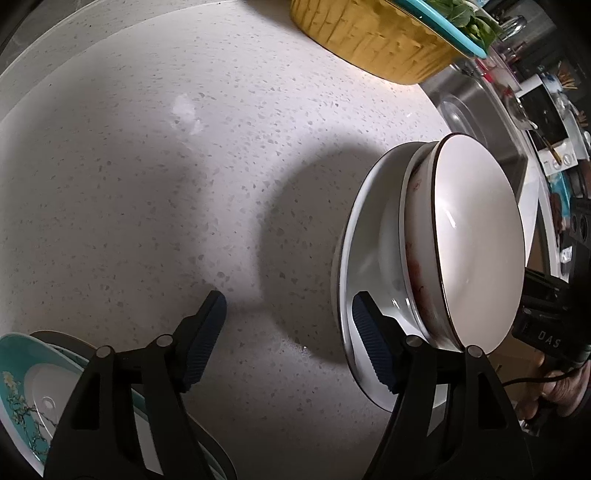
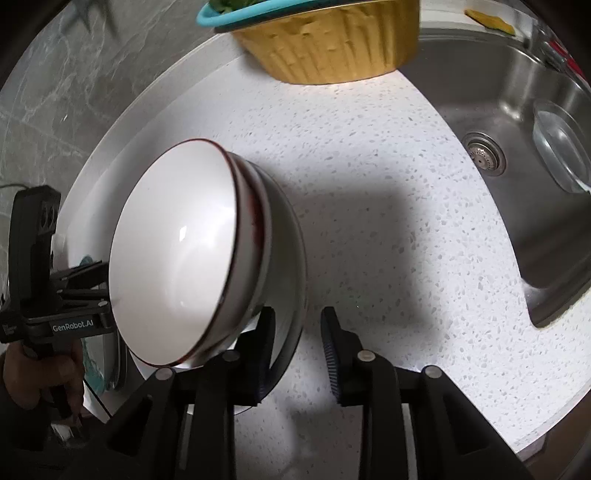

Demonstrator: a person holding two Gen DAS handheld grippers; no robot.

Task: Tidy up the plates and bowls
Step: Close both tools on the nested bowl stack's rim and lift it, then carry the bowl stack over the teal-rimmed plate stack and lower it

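A stack of white bowls with dark rims point(image 1: 476, 236) sits on a white plate point(image 1: 365, 236) on the speckled counter; it also shows in the right wrist view point(image 2: 173, 251), with the plate point(image 2: 291, 236) under it. My left gripper point(image 1: 288, 332) is open, its right finger over the plate's rim and its left finger over bare counter. My right gripper point(image 2: 295, 350) is open, with the plate's rim between its fingers. A teal floral plate point(image 1: 22, 387) lies at the lower left, under the left gripper.
A yellow fluted bowl point(image 2: 332, 48) with a teal colander of greens point(image 2: 236, 14) on it stands at the back. A steel sink point(image 2: 517, 147) holding a glass dish point(image 2: 561, 151) lies to the right. The counter edge runs along the right.
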